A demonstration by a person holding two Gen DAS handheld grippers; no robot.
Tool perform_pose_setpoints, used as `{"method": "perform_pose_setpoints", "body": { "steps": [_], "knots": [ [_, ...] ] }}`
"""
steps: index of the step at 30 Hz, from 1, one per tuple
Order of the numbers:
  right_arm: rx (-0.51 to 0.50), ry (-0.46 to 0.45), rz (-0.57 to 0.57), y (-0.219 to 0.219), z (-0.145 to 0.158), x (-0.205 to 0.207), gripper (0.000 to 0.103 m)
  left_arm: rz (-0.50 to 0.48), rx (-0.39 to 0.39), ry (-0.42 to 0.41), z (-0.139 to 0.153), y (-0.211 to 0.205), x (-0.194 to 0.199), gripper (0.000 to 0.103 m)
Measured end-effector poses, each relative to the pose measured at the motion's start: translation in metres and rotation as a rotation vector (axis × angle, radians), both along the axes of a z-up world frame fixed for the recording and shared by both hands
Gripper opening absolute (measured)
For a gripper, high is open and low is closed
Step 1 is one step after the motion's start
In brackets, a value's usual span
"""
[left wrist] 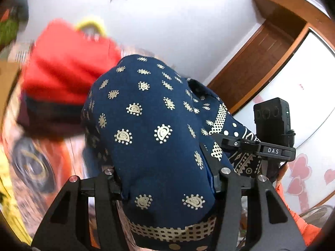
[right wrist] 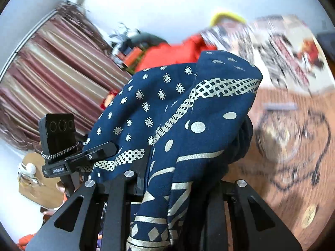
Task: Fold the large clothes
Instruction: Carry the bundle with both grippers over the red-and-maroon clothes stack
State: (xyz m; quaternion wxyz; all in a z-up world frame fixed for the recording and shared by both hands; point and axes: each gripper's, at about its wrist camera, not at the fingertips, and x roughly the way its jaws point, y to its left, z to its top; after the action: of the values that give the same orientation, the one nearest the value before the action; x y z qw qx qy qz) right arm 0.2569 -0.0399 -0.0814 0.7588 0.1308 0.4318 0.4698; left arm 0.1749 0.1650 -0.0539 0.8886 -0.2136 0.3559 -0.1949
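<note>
The left gripper (left wrist: 167, 179) pinches a thick fold of the navy cloth (left wrist: 150, 125); the cloth fills the gap between both fingers (left wrist: 217, 179) and bulges upward ahead of them. The right gripper (right wrist: 178, 186) is nearly pressed together on another part of the same cloth (right wrist: 178, 108), which drapes over and between its fingers (right wrist: 140, 179) and shows gold check bands and dots. In the left wrist view the right gripper's housing (left wrist: 272, 146) stands just beside the cloth, at right. A red garment (left wrist: 67, 67) lies behind the cloth, blurred. A patterned bedcover (right wrist: 293, 138) lies below, also blurred. A striped curtain (right wrist: 54, 73) hangs at left in the right wrist view.
</note>
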Motion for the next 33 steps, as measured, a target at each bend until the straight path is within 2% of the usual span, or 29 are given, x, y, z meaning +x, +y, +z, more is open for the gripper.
{"method": "perform_pose_setpoints", "body": {
  "steps": [7, 11, 15, 17, 20, 23, 26, 28, 29, 33],
  "knots": [
    [0.046, -0.136, 0.009, 0.039, 0.068, 0.019, 0.021, 0.054, 0.043, -0.149, 0.072, 0.028, 0.019, 0.054],
    [0.069, -0.180, 0.006, 0.060, 0.096, 0.042, 0.021, 0.068, -0.022, -0.168, 0.093, 0.059, 0.049, 0.054],
    [0.069, -0.232, -0.007, 0.078, 0.120, 0.060, 0.021, 0.072, -0.066, -0.163, 0.118, 0.087, 0.097, 0.054],
    [0.075, -0.267, -0.024, 0.087, 0.134, 0.069, 0.021, 0.080, -0.054, -0.192, 0.139, 0.093, 0.115, 0.054],
    [0.102, -0.298, -0.041, 0.096, 0.152, 0.087, 0.021, 0.100, 0.004, -0.259, 0.170, 0.103, 0.133, 0.054],
    [0.137, -0.330, -0.053, 0.105, 0.165, 0.101, 0.021, 0.113, 0.031, -0.315, 0.183, 0.112, 0.146, 0.054],
    [0.148, -0.362, -0.055, 0.113, 0.165, 0.112, 0.021, 0.131, 0.042, -0.327, 0.175, 0.130, 0.162, 0.054],
    [0.133, -0.350, -0.046, 0.126, 0.151, 0.122, 0.021, 0.152, 0.044, -0.294, 0.151, 0.145, 0.176, 0.054],
    [0.118, -0.333, -0.039, 0.132, 0.141, 0.126, 0.021, 0.160, 0.053, -0.281, 0.141, 0.148, 0.177, 0.054],
    [-0.001, -0.217, -0.013, 0.167, 0.072, 0.154, 0.021, 0.218, 0.118, -0.123, 0.060, 0.178, 0.203, 0.054]
  ]
}}
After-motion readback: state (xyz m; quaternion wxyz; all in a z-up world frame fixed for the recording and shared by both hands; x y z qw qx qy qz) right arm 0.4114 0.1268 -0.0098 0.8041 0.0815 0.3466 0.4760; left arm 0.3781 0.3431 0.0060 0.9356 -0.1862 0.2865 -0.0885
